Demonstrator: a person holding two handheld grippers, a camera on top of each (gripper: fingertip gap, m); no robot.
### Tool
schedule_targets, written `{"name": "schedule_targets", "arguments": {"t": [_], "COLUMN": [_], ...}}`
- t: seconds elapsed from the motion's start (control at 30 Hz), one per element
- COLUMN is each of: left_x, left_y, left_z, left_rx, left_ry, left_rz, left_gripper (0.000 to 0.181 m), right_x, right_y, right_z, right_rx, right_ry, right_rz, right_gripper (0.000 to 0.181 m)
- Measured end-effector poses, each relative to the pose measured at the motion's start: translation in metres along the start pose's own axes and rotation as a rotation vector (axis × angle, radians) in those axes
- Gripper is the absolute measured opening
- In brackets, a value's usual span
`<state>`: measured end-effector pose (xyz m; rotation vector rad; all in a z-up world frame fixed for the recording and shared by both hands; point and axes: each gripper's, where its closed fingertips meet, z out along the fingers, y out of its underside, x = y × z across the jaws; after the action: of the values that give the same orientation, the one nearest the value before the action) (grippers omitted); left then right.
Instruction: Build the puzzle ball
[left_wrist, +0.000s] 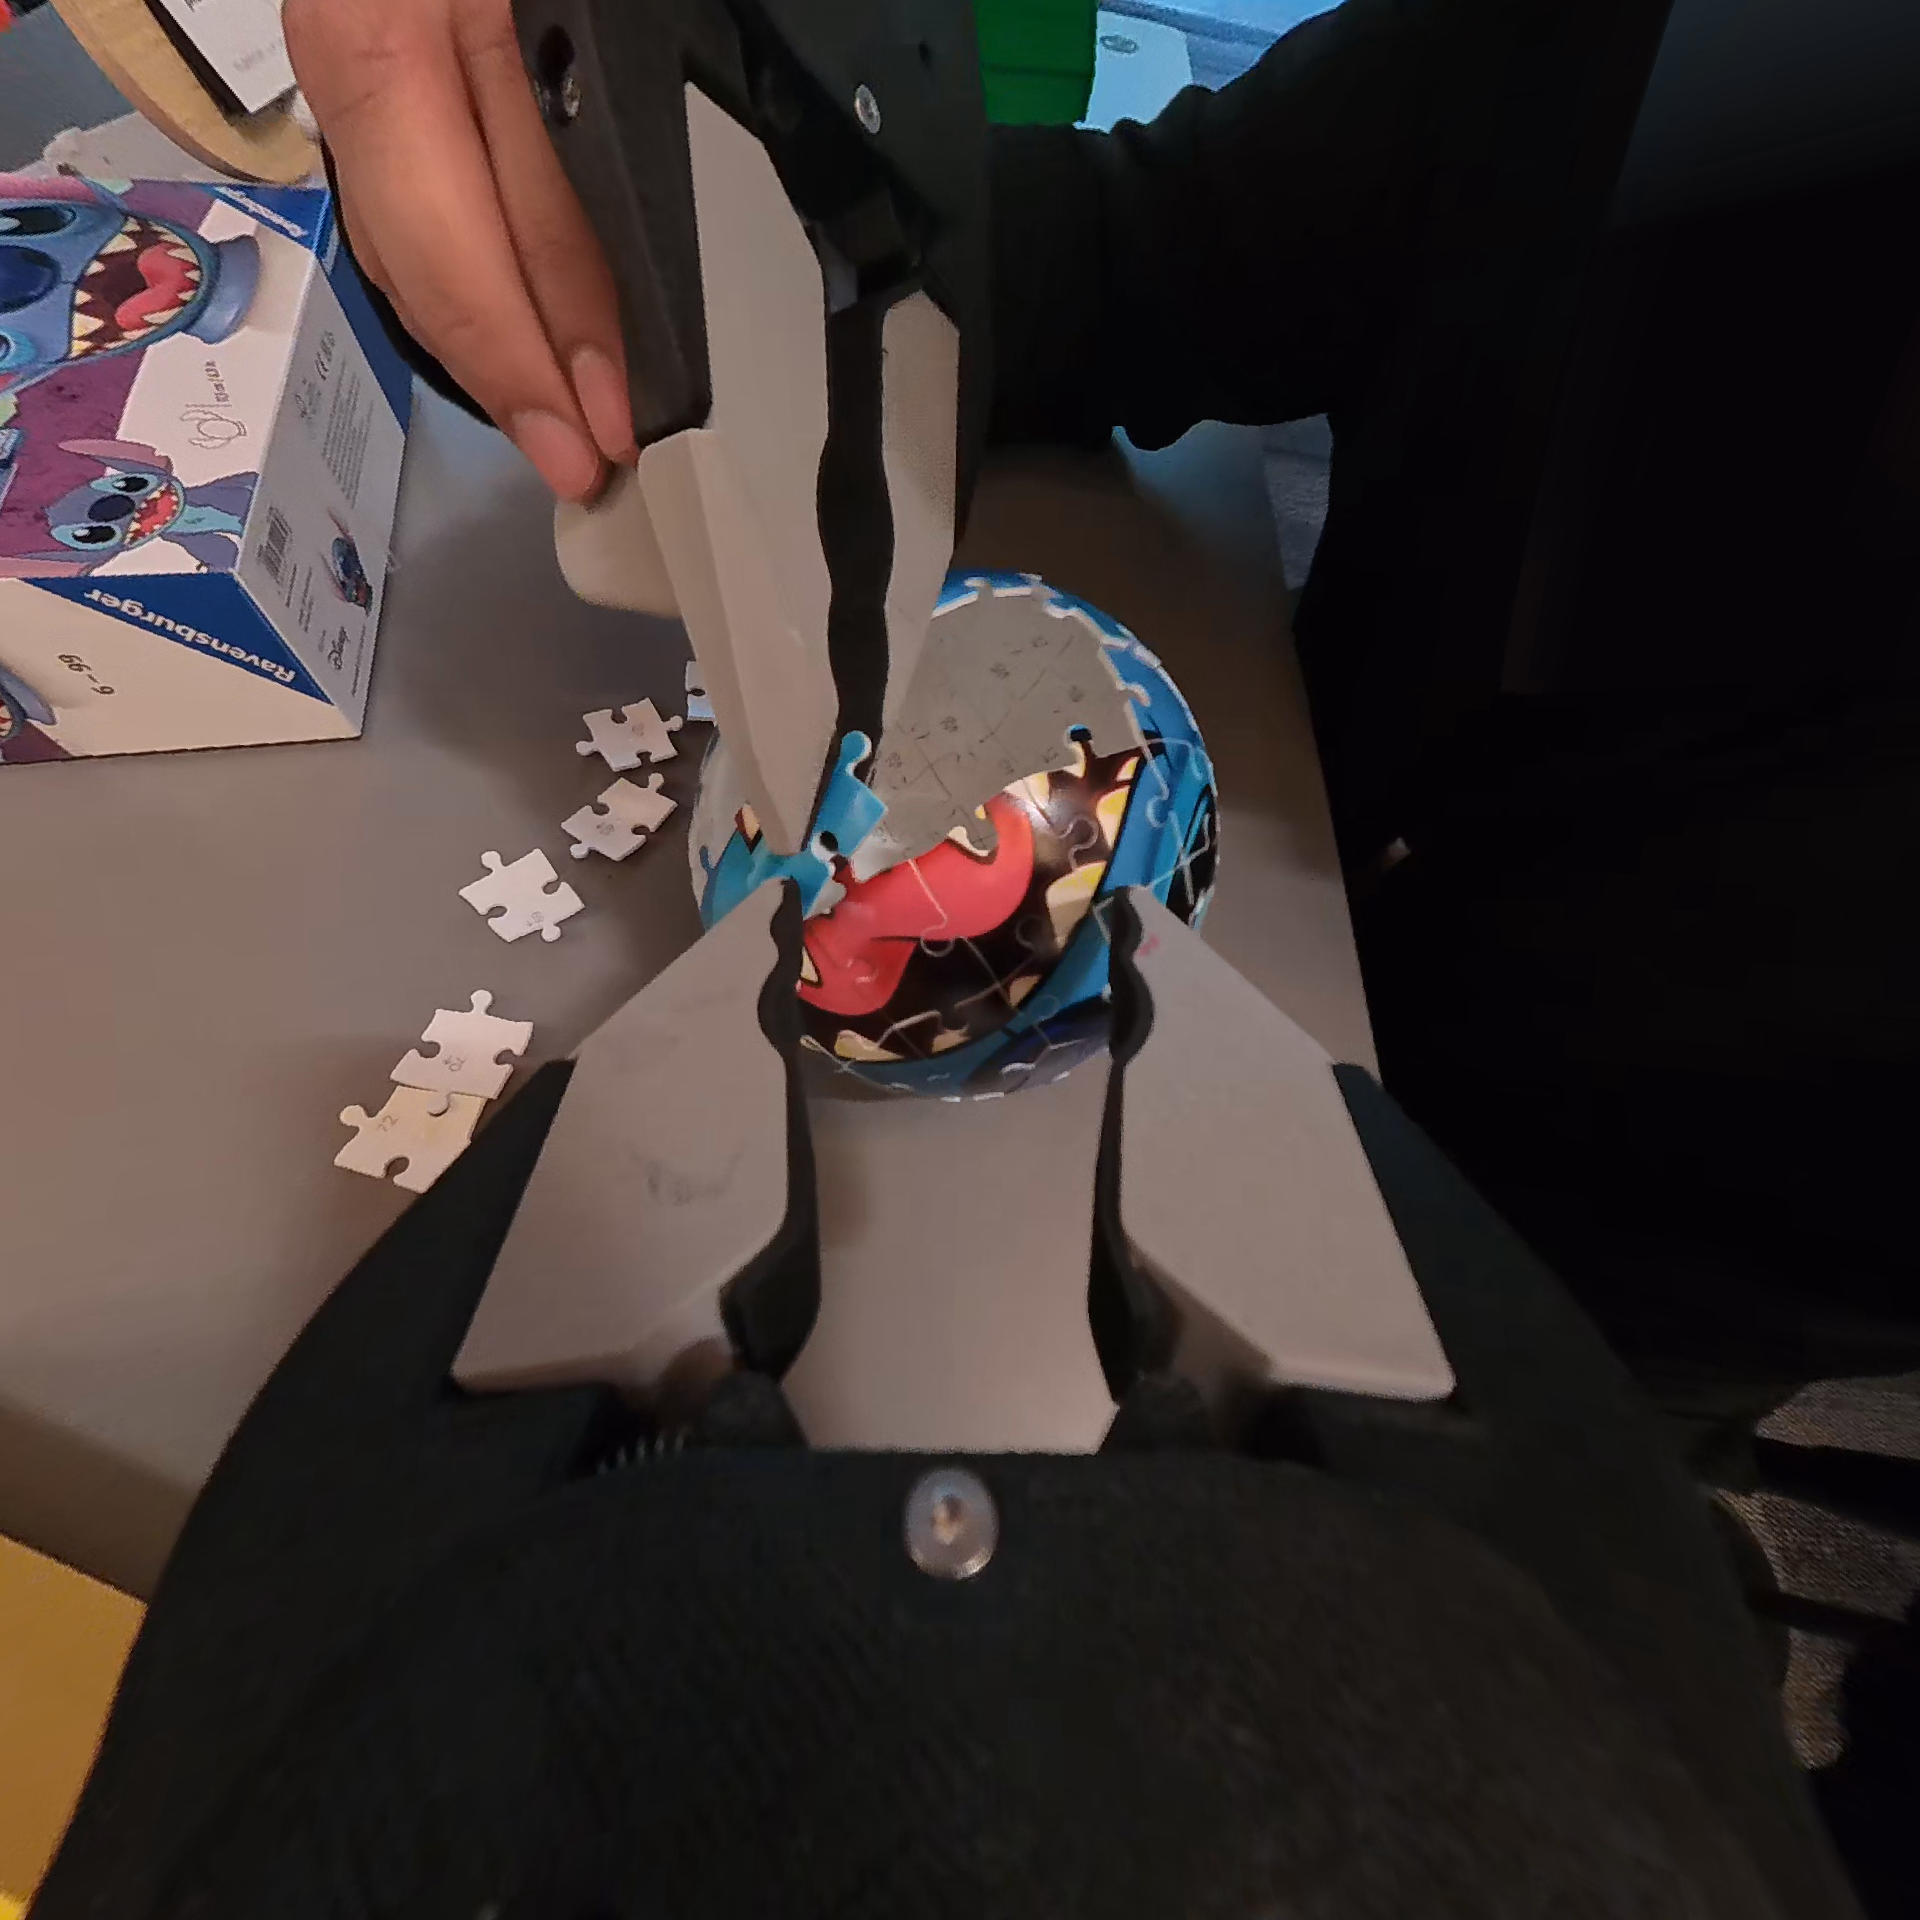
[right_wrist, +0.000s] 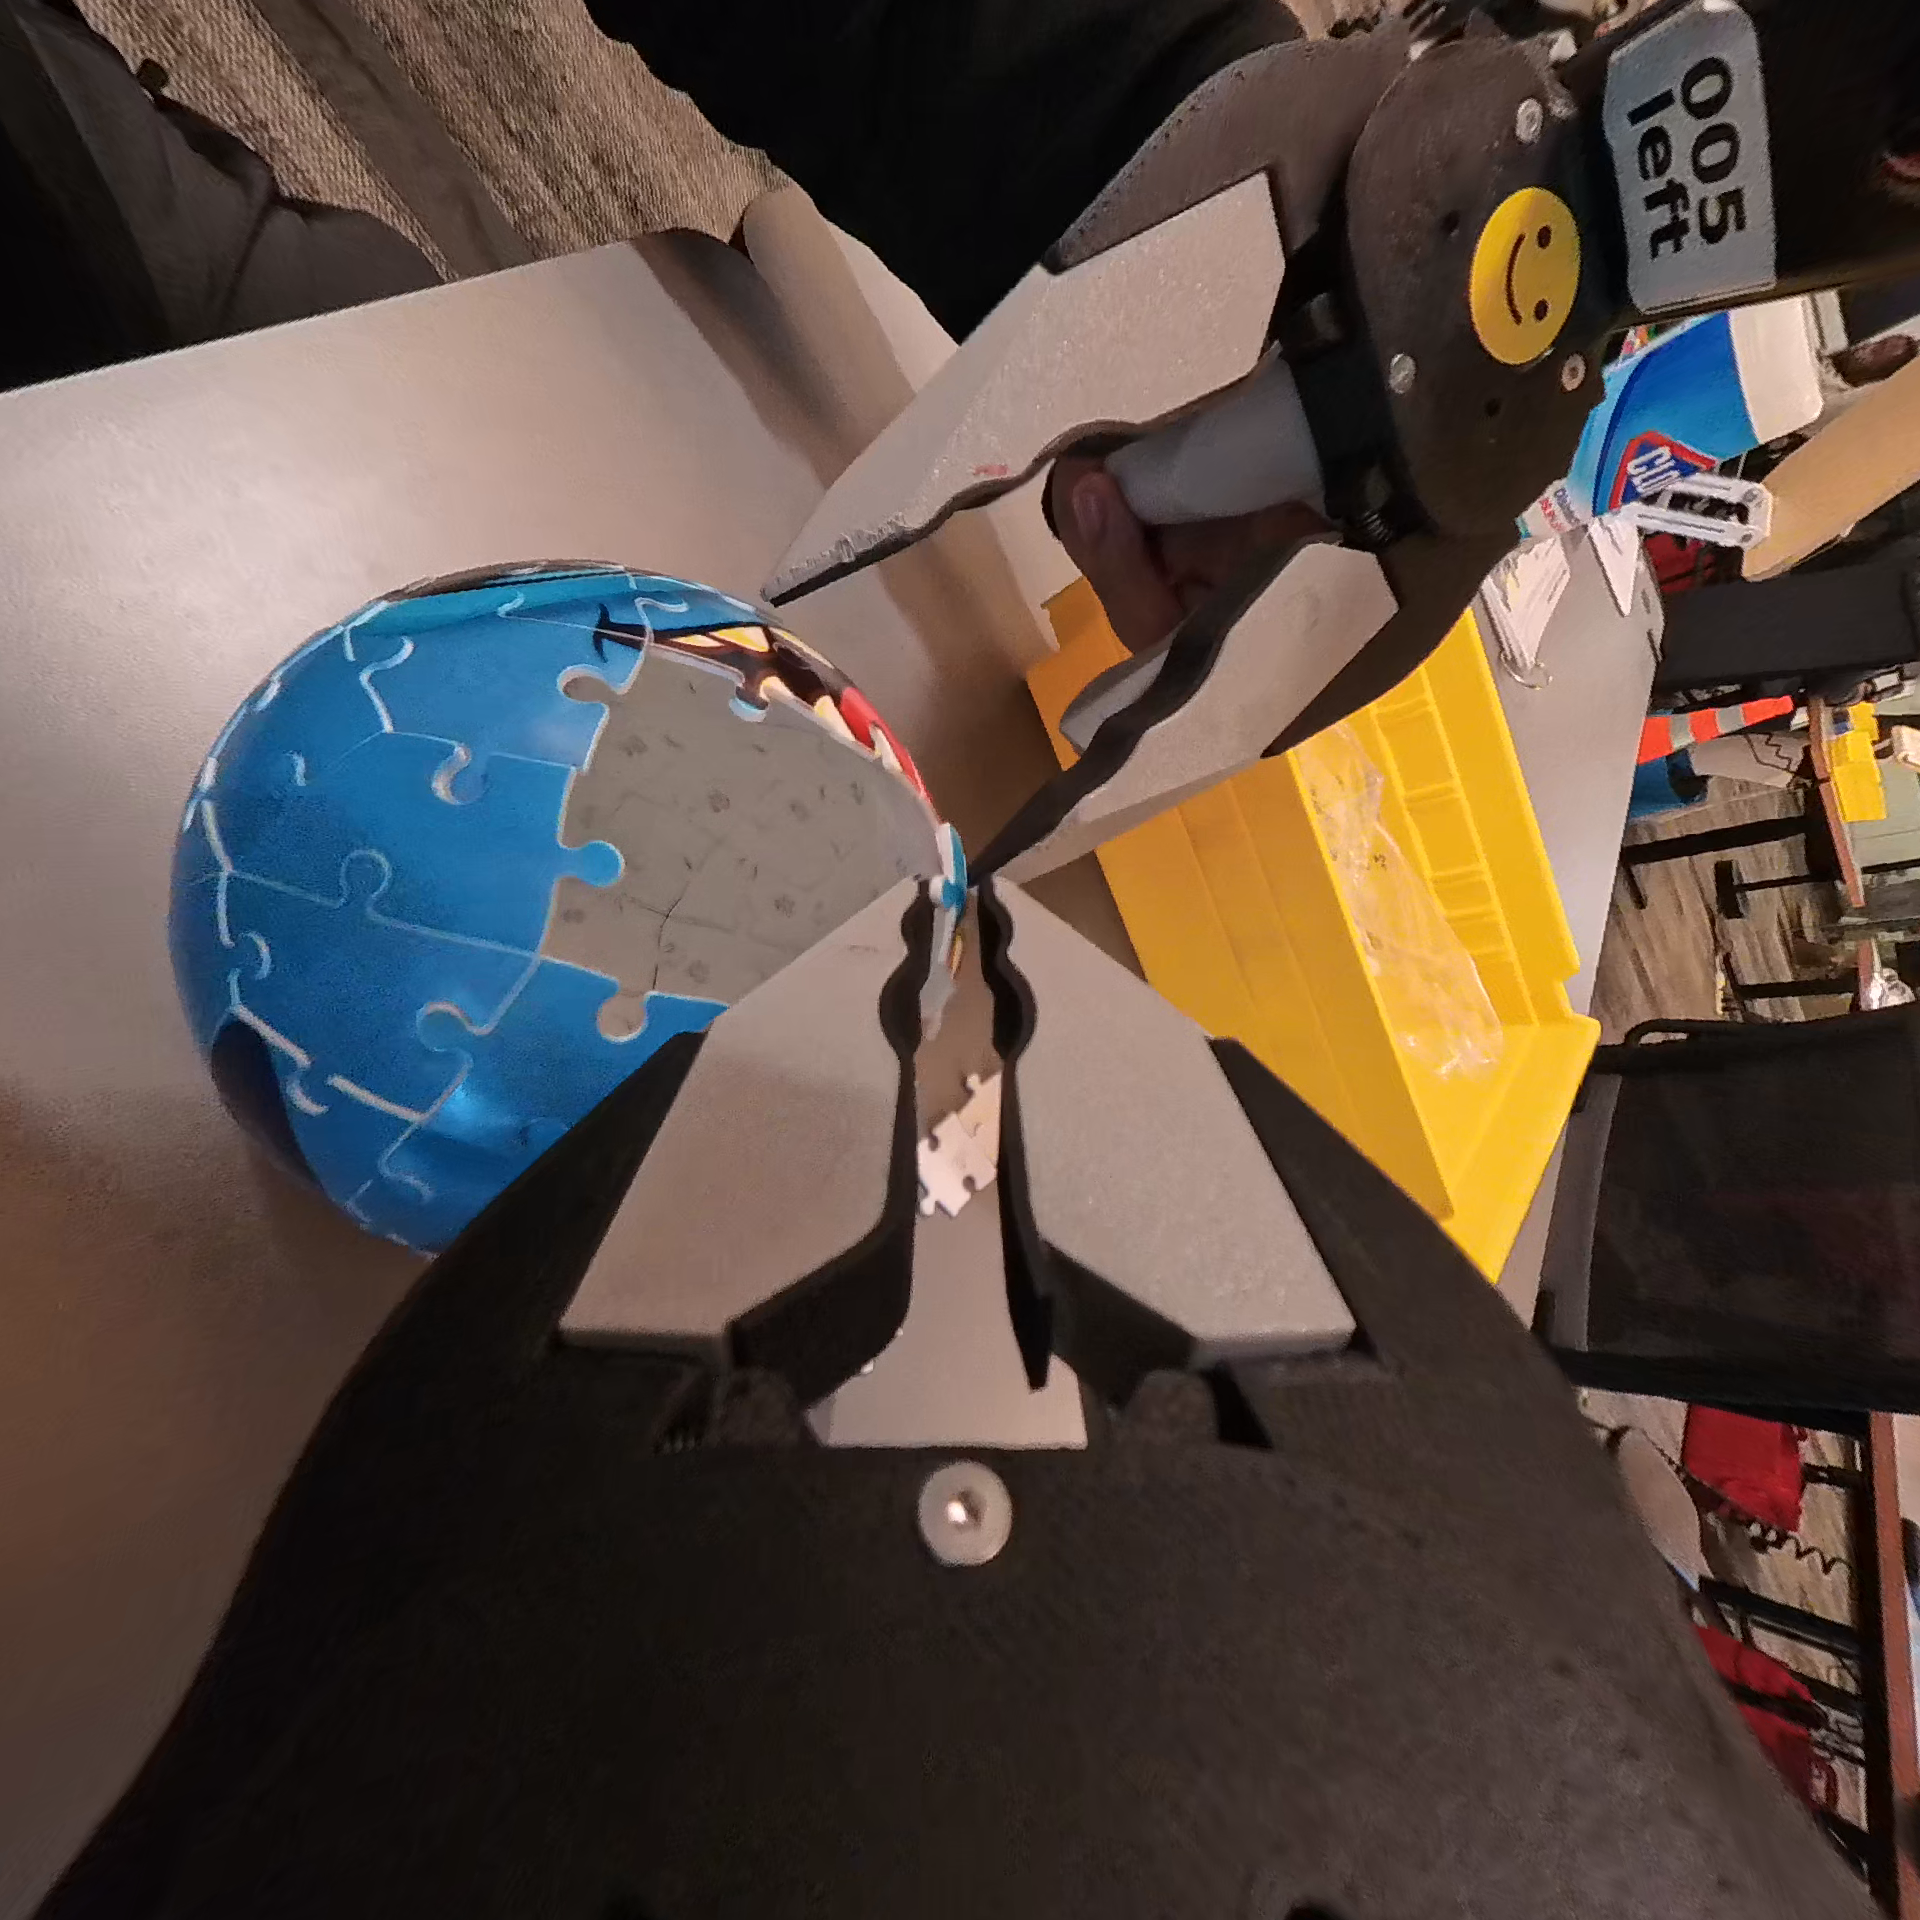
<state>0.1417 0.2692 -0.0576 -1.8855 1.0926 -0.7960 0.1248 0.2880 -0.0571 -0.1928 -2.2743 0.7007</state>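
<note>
The right gripper (right_wrist: 956, 904) reaches down, pinching a blue puzzle piece (right_wrist: 943, 935) at the ball's (right_wrist: 395, 894) gap. The left gripper (left_wrist: 951, 914) gapes wide, empty, level at the ball.

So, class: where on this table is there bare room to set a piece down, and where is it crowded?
Bare table lies beyond the ball in the right wrist view, and near the left tool, below the loose pieces. It is crowded between box and ball, where both tools meet.

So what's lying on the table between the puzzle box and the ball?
In the left wrist view, loose puzzle pieces lie face down in a trail on the grey table between the puzzle box and the puzzle ball.
</note>
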Motion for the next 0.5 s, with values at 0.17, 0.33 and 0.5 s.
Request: {"name": "schedule_targets", "arguments": {"t": [0.17,0.33,0.5], "left_x": [0.0009,0.0023,0.0045], "left_y": [0.0002,0.0004,-0.001], "left_z": [0.0017,0.0025,0.0032], "left_rx": [0.002,0.023,0.096], "left_ry": [0.0,-0.008,-0.008], "left_rz": [0.006,0.021,0.002], "left_gripper": [0.058,0.058,0.06], "right_x": [-0.0009,-0.002,-0.0032], "right_y": [-0.0015,-0.0023,-0.0032], "right_z": [0.0011,0.0014,0.0008], "right_rx": [0.03,0.046,0.045], "right_ry": [0.007,0.005,0.006], "right_rz": [-0.014,-0.033,-0.074], "right_gripper": [0.004,0.001,0.001]}}
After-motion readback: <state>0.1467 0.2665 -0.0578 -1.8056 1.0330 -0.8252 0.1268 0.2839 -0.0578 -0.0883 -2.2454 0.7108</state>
